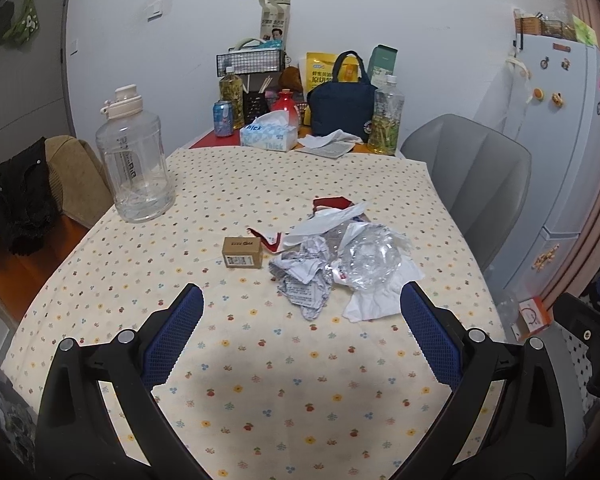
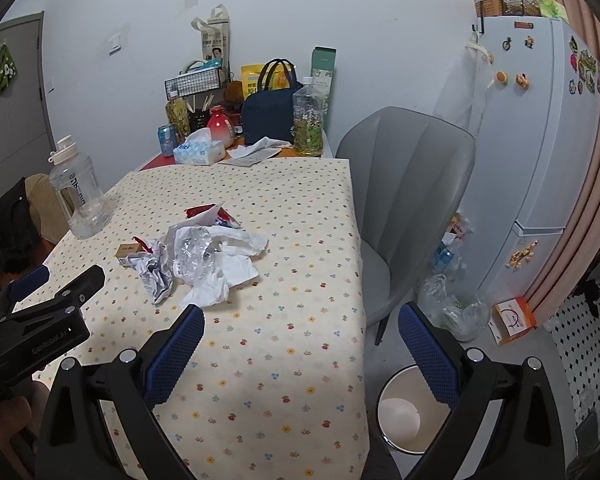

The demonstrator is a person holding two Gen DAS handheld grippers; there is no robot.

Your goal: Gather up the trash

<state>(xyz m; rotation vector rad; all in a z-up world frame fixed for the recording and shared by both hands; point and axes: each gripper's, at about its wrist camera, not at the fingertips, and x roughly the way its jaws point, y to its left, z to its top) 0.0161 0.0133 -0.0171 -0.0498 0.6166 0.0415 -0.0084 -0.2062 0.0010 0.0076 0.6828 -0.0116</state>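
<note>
Both grippers are up over the near end of the table (image 1: 100, 280), w/ the floral cloth on it. Left gripper (image 1: 302, 308) has its jaws spread wide, nothing btwn them, just cloth below. Right gripper (image 2: 300, 330) same deal, wide open and empty, sitting over the table's right edge, so one finger is over cloth and the other over the floor.

Trash pile (image 1: 340, 256) is mid-table, a bit ahead of the left gripper and slightly to its right. It's crumpled paper (image 1: 304, 280), clear plastic (image 1: 374, 258) on top of a white sheet, plus red/white wrapper bits (image 1: 332, 204) behind. Small box (image 1: 242, 252) sits just left of the paper, prob touching it, can't tell for sure. In the right wrist view the pile is ahead and left of that gripper.

Bin (image 2: 404, 412) is on the floor right beside the table, under the right gripper's right finger, looks empty inside.

Other stuff: big clear jug (image 1: 134, 160) on the left side of the table, tissue box (image 1: 268, 136) + bottles at the far end, grey chair (image 2: 404, 200) on the right, fridge (image 2: 540, 140) past it.
</note>
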